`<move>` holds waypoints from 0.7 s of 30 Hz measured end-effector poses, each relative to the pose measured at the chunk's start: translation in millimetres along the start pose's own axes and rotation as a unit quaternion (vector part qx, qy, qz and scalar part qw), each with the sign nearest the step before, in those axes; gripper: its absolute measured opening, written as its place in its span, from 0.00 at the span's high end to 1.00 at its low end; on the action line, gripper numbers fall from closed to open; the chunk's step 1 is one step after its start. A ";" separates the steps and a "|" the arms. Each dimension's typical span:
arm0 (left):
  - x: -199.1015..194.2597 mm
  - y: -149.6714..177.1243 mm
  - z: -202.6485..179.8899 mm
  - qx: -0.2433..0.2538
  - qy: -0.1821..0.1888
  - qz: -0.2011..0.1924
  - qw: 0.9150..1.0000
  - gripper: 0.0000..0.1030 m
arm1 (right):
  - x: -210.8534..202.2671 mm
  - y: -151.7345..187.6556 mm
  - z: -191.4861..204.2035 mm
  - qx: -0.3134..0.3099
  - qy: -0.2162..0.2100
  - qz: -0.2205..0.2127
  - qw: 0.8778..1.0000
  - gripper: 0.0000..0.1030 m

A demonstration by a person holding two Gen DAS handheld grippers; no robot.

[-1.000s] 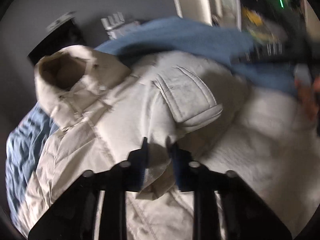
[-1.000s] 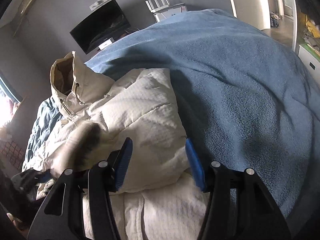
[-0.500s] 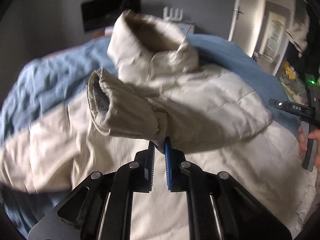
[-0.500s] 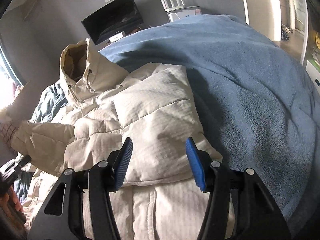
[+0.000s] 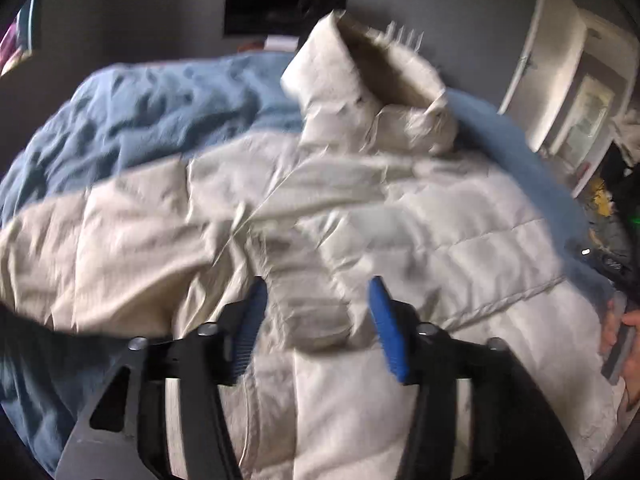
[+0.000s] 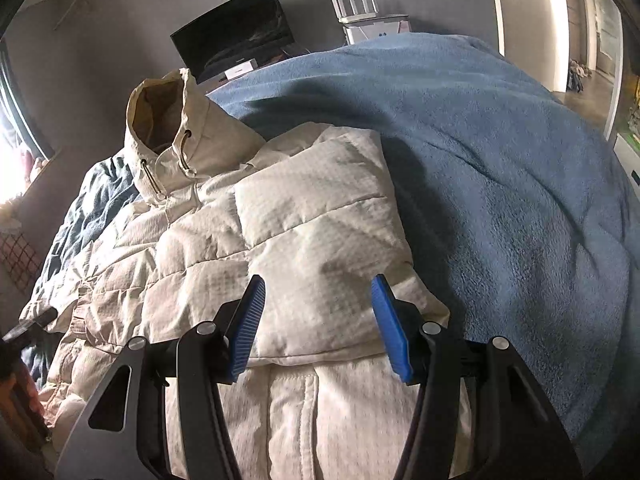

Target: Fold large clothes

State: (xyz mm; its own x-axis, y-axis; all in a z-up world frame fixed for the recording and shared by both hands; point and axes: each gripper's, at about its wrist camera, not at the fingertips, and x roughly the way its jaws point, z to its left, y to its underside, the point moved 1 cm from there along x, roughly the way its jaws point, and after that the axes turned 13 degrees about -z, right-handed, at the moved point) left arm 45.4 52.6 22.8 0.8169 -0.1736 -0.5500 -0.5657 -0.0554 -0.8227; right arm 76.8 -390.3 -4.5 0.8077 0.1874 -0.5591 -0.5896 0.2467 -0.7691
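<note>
a cream puffer jacket [image 6: 304, 240] lies spread on a bed covered by a blue blanket [image 6: 520, 184], front up, with its hood [image 6: 168, 128] standing upright at the far end toward the grey wall. in the right wrist view the near sleeve is folded across the chest, its quilted panel lying flat over the zipped front, and two drawcords with metal ends hang from the hood's collar.

the left tool [image 5: 316, 320] hangs over the jacket's middle with its blue-padded jaws opening; a cuff-like fold of sleeve lies below and between them, but the pads do not press on it (the left view is blurred, so the finer creases are hard to read). the other sleeve stretches out to the left across the blanket in that view.

the right tool [image 6: 318, 320] hovers above the folded sleeve panel with its jaws spread apart and nothing clamped between them.

at the right edge of the left wrist view a hand [image 5: 624, 344] grips a grey handle. beyond the bed a dark screen [image 6: 236, 36] leans by the wall, with a white router [image 6: 360, 8] on a box just beside it, and a lit doorway [image 5: 576, 92] opens at the right.
</note>
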 end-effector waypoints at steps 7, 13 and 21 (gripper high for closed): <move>42.9 15.9 -27.5 0.053 0.023 0.040 0.998 0.27 | 16.8 1.9 26.5 -0.050 -0.020 -0.002 0.999 0.28; 75.9 38.3 -21.2 0.063 0.020 0.090 0.994 0.21 | 56.3 35.2 31.7 -0.109 0.015 0.078 0.991 0.23; 82.4 47.9 -28.6 0.092 0.025 0.100 0.990 0.06 | 65.5 43.6 34.3 -0.114 0.009 0.088 0.990 0.08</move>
State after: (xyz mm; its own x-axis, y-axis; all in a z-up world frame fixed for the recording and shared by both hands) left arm 82.4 7.5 -57.9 0.6811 -0.2112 -0.7011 -0.6821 0.1652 -0.7124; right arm 103.7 -334.6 -64.0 0.6938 0.1903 -0.6945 -0.7062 -0.0090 -0.7079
